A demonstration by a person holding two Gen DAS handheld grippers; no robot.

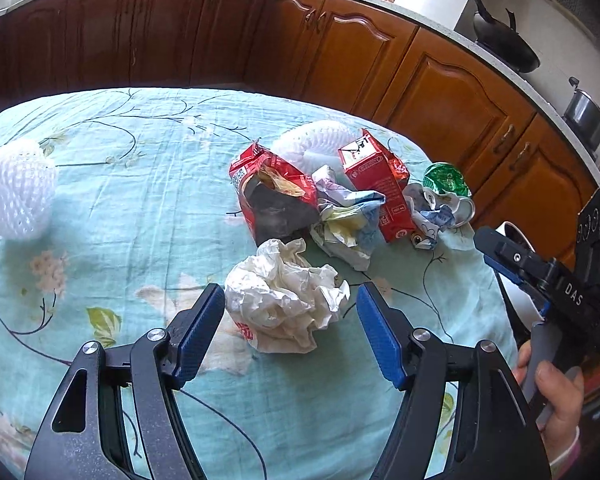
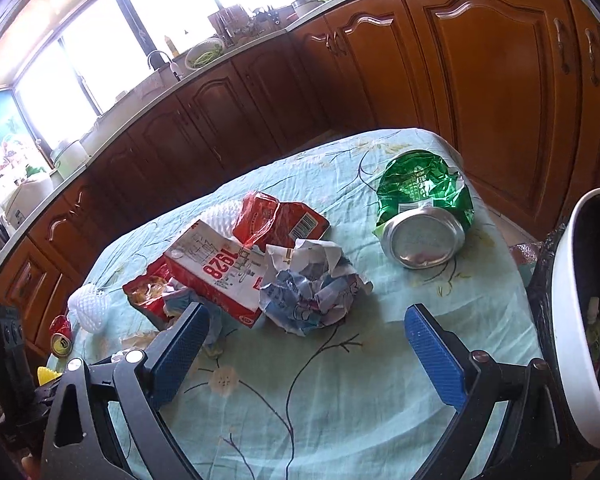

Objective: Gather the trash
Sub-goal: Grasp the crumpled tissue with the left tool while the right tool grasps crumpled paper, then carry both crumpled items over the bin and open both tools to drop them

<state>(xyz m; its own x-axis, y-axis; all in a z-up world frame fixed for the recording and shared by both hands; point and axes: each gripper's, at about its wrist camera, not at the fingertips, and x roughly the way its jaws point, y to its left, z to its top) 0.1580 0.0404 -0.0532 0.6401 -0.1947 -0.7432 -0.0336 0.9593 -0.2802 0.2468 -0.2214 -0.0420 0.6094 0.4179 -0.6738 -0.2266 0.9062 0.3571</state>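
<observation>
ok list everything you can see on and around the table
crumpled tissue: 1, white, nearest, between the left fingers
crumpled wrappers: 2, white-blue, mid pile
snack bag: 1, red, torn open
carton: 1, red, by the wrappers
crushed can: 1, green, far right
foam nets: 2, white, left edge and behind the pile
small can: 1, red, table's left edge
bin: 1, white, right of the table
tablecloth: 1, teal floral
left gripper: open
right gripper: open

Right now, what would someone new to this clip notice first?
A heap of litter on the floral tablecloth: a torn red snack bag, a red carton and a crushed green can at the far right. Nearest, a crumpled white wrapper lies between the fingers of the open left gripper.
</observation>
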